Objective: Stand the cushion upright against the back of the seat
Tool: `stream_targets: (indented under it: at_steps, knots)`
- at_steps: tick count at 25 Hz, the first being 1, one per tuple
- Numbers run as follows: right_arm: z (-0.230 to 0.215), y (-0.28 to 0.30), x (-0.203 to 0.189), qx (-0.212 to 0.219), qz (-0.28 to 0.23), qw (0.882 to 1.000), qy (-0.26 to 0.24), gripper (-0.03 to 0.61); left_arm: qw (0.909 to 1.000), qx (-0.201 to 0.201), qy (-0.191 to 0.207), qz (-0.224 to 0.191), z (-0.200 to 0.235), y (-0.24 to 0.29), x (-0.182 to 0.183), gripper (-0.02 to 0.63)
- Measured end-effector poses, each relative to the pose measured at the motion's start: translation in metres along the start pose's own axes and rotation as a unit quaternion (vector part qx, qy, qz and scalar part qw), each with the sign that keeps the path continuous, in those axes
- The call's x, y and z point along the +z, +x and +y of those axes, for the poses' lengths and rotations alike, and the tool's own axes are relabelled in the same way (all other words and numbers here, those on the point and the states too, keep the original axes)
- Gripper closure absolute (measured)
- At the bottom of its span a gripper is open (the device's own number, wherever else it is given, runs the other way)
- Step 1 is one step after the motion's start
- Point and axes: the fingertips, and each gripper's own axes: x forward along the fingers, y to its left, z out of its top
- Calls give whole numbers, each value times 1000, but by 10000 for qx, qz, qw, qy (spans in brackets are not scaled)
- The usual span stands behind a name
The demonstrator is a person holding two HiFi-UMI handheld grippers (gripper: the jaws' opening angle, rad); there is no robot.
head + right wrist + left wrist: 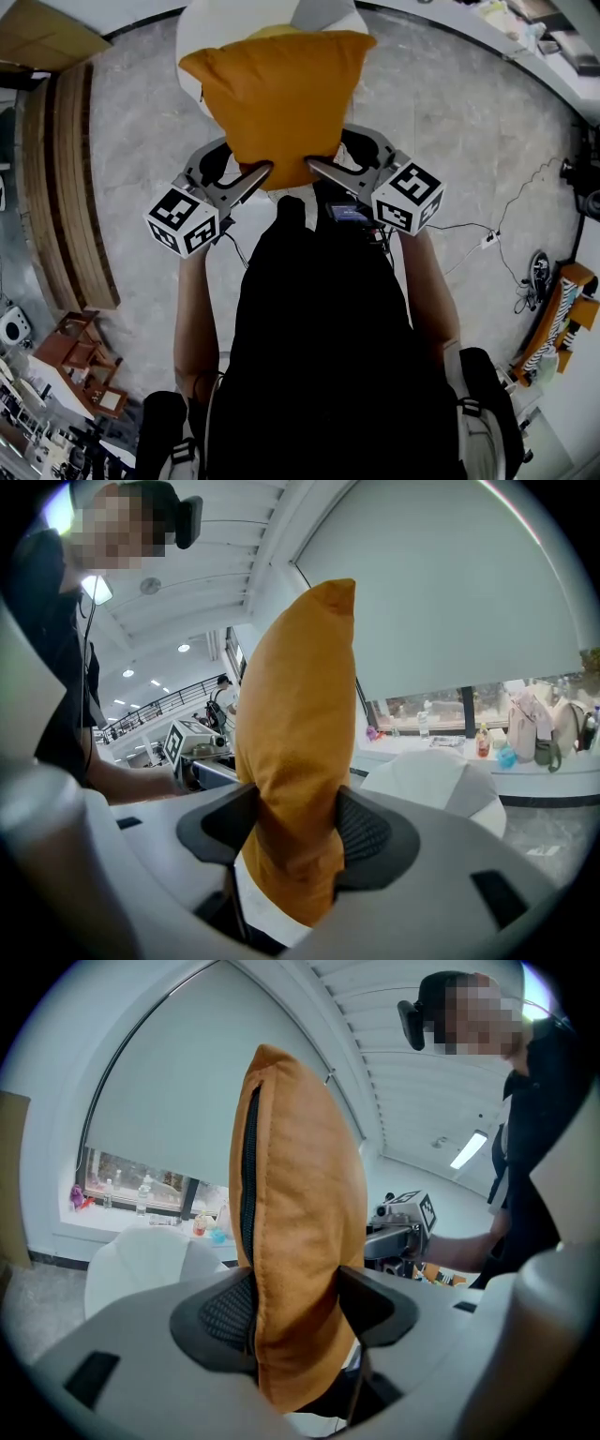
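You hold the orange cushion (277, 103) up in the air in front of you, with the white seat (192, 37) just beyond it on the far side. Your left gripper (258, 178) has its fingers (220, 1314) clamped on the cushion's near left part, along the zipper edge. Your right gripper (317, 169) has its fingers (370, 834) clamped on the near right part.

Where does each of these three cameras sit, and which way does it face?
Head view: worn on the head, facing steeply down at the orange cushion and white seat; torso and forearms show.
Left gripper view: on the left gripper, along jaws clamping the cushion; person at right.
Right gripper view: on the right gripper, likewise clamped; person at left.
All share the cushion.
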Motion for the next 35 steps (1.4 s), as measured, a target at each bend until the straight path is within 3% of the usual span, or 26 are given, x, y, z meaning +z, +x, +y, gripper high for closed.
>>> stream_targets:
  at_steps: [10,20,28,35]
  knots:
    - [-72,-39,25,169,15,9998,-128,301,9993,245,226,144,-5,74,40,330]
    - [-159,-75,63,496,18,9978,-446,304,9963,805,277,111,-2,158,89,327]
    - [-185,-78,57,975,387,9934,-461,311,9929,1141,83,315,1,182,87,319]
    - [-194,-53,45,1090,680,9913,-289,310,9906,1299,-79,427,24,180,73,318]
